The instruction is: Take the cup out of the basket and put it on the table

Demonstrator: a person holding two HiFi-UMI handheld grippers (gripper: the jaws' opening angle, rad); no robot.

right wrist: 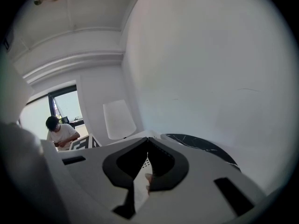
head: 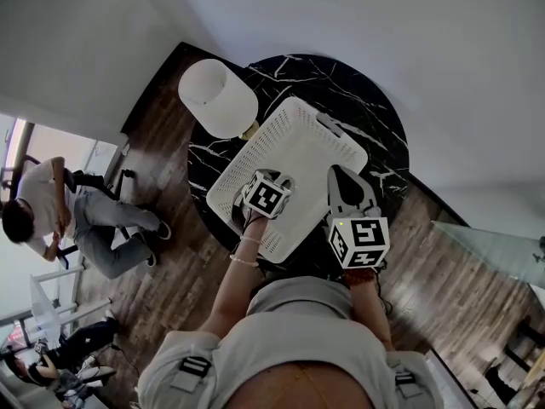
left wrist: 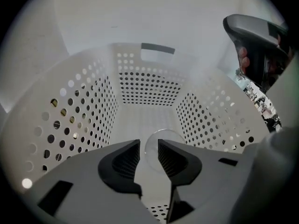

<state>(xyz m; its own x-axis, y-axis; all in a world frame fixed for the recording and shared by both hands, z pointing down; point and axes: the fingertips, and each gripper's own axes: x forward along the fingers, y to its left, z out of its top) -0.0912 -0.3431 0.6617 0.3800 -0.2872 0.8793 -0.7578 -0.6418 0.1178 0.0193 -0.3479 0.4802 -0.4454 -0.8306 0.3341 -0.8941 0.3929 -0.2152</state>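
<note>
A clear cup [left wrist: 164, 147] lies on the floor of the white perforated basket [left wrist: 88, 106], seen only in the left gripper view. My left gripper [left wrist: 148, 143] reaches down inside the basket, its jaws open by a narrow gap, and the cup's near edge shows between the tips. In the head view the basket [head: 298, 147] sits on the round black marble table [head: 375, 126], and the left gripper [head: 266, 197] is over its near end. My right gripper [head: 345, 181] hovers just right of the basket. The right gripper [right wrist: 148, 139] is shut and holds nothing.
A white chair [head: 217, 96] stands against the table's far left edge. A seated person [head: 51, 211] is on the wooden floor to the left, several steps away. The right gripper's body [left wrist: 257, 41] rises above the basket's right wall. A white wall lies beyond the table.
</note>
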